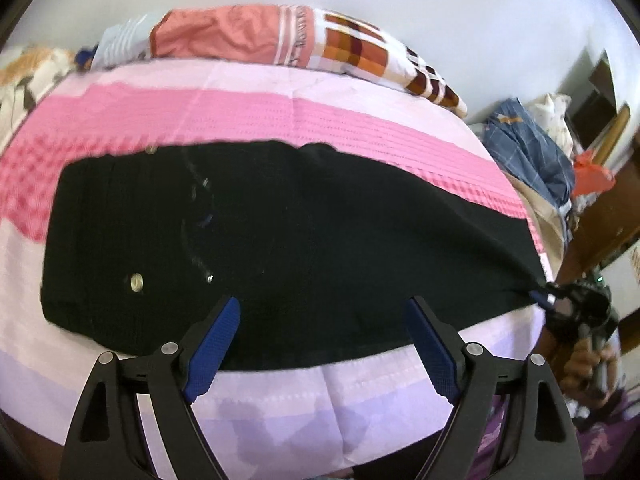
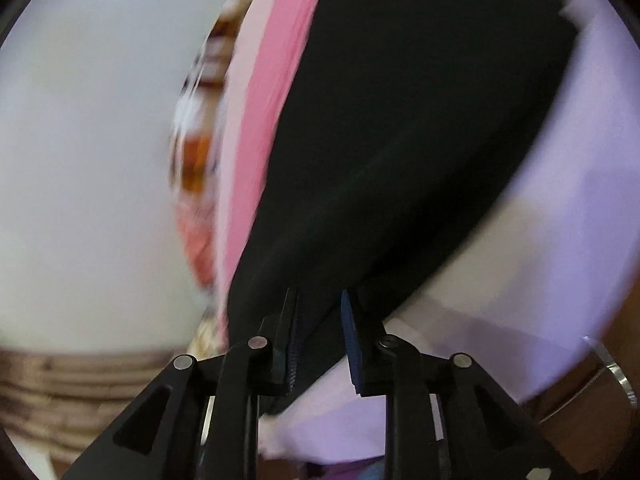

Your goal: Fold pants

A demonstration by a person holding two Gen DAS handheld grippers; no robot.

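In the left wrist view, I saw the black pants [image 1: 280, 232] laid flat on the bed [image 1: 280, 112], the left tongs [image 1: 324, 320] apart above the near edge, holding nothing. The right tongs [image 1: 540, 298] met the leg end. In the right wrist view, blurred, the right tongs [image 2: 320, 320] stood slightly apart, the hem between them; I judged it not gripped. I judged the lengthwise fold pending; next I needed a firm regrip.
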